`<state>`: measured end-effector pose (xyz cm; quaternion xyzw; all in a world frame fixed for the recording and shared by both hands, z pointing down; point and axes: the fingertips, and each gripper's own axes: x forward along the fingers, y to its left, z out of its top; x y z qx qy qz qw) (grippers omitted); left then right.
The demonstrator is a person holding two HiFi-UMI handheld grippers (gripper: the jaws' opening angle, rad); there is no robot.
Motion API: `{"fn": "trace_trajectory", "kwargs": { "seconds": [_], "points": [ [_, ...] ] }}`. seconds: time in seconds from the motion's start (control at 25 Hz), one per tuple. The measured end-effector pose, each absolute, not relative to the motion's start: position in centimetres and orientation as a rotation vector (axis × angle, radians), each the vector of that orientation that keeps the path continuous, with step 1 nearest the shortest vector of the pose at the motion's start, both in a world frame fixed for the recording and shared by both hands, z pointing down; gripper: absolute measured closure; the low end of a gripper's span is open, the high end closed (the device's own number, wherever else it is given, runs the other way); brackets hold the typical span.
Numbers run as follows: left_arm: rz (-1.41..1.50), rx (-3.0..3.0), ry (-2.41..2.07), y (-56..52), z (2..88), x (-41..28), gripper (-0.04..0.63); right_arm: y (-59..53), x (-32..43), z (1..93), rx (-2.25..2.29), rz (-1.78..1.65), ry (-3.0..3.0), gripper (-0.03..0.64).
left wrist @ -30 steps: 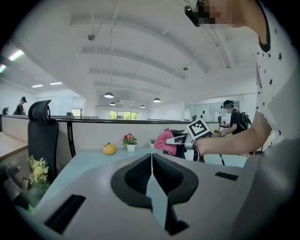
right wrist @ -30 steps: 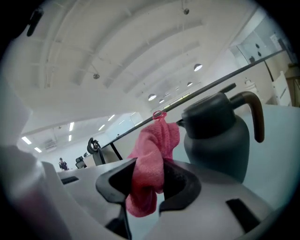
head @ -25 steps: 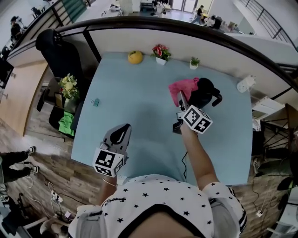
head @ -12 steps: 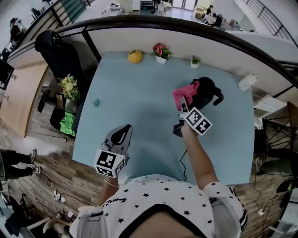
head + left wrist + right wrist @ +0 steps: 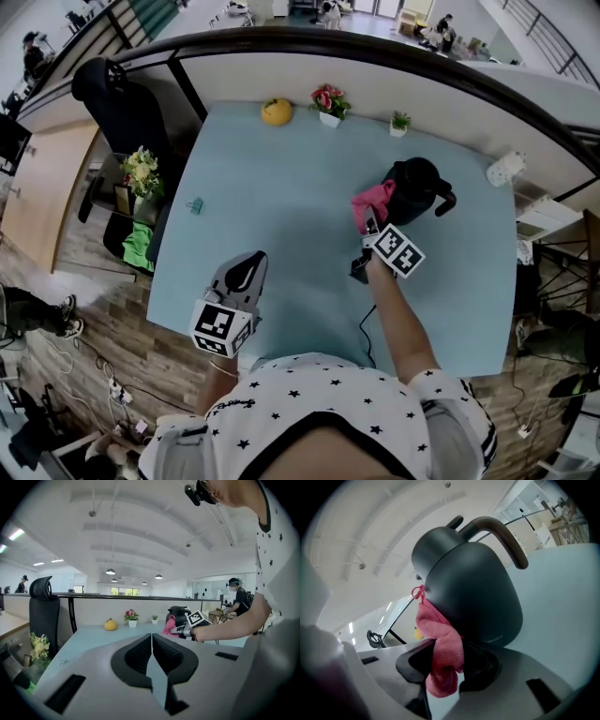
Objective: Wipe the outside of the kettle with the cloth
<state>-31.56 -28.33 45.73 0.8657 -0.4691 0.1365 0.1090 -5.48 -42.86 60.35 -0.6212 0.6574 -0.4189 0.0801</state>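
A black kettle (image 5: 417, 187) with a curved handle stands on the pale blue table (image 5: 272, 216), toward its far right. My right gripper (image 5: 370, 223) is shut on a pink cloth (image 5: 373, 202) that is pressed against the kettle's left side. In the right gripper view the cloth (image 5: 440, 651) hangs between the jaws and lies against the kettle (image 5: 473, 592). My left gripper (image 5: 246, 272) hovers shut and holds nothing over the table's near edge. The left gripper view shows the kettle (image 5: 180, 616) far off.
Along the back edge sit a yellow fruit-shaped object (image 5: 276, 112), a small flower pot (image 5: 329, 105) and a tiny green plant (image 5: 400, 123). A white adapter (image 5: 504, 169) lies far right. A small clip (image 5: 195, 205) rests near the left edge. A black cable (image 5: 366, 323) trails forward.
My right gripper with the cloth has slid down and to the right along the kettle's side; the cloth is now bunched smaller. The left gripper has stayed put.
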Motion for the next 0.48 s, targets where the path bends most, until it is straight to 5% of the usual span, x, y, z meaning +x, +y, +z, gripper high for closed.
{"fn": "trace_trajectory", "kwargs": {
  "seconds": [0.48],
  "points": [
    [0.421,2.534,-1.386,-28.7,46.0,-31.5,0.565,-42.0,-5.4,64.0,-1.945,-1.298,2.043,0.482]
  ]
}}
